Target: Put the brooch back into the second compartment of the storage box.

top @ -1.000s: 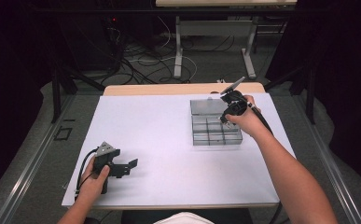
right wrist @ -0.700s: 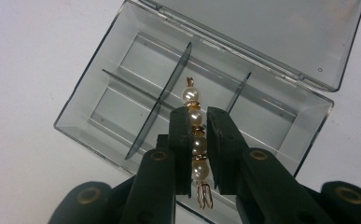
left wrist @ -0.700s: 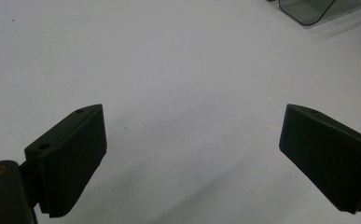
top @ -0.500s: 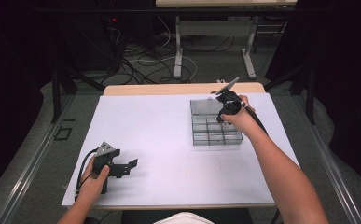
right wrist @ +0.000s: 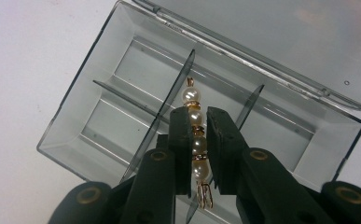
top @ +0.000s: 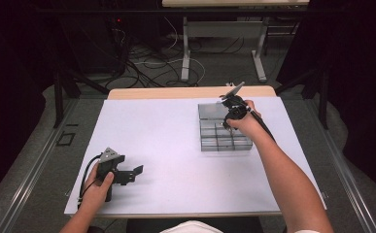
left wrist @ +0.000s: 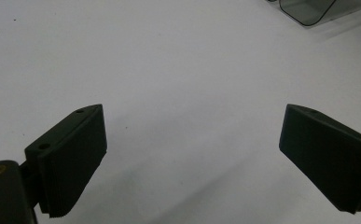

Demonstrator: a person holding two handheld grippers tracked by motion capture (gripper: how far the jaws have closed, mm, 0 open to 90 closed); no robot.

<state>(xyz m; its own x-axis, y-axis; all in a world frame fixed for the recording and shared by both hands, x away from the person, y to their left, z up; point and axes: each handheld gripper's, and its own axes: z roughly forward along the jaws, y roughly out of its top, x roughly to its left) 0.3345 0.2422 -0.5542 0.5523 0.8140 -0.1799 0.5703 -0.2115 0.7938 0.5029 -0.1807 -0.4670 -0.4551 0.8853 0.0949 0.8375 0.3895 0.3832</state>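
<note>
A clear grey compartment box [top: 210, 145] lies at the right of the white table, its lid [right wrist: 262, 37] folded back. My right gripper [top: 231, 114] hovers over the box's far compartments. In the right gripper view, my right gripper [right wrist: 197, 114] is shut on a short strand of pearl beads [right wrist: 190, 96] with gold spacers, and a gold clasp hangs at its near end. The strand points at the divider between two compartments [right wrist: 122, 116]. At the table's near left, my left gripper [top: 136, 171] rests in the person's hand. Its jaws stand open over bare table, as the left gripper view [left wrist: 192, 140] shows.
The white tabletop [top: 161, 131] spreads between the two hands. A corner of the box [left wrist: 308, 9] appears at the top right of the left gripper view. Beyond the far edge are table legs and cables on the floor [top: 146, 63].
The right hand has shifted a little left and lower over the box with the pearl strand still in its jaws. The left hand has not moved.
</note>
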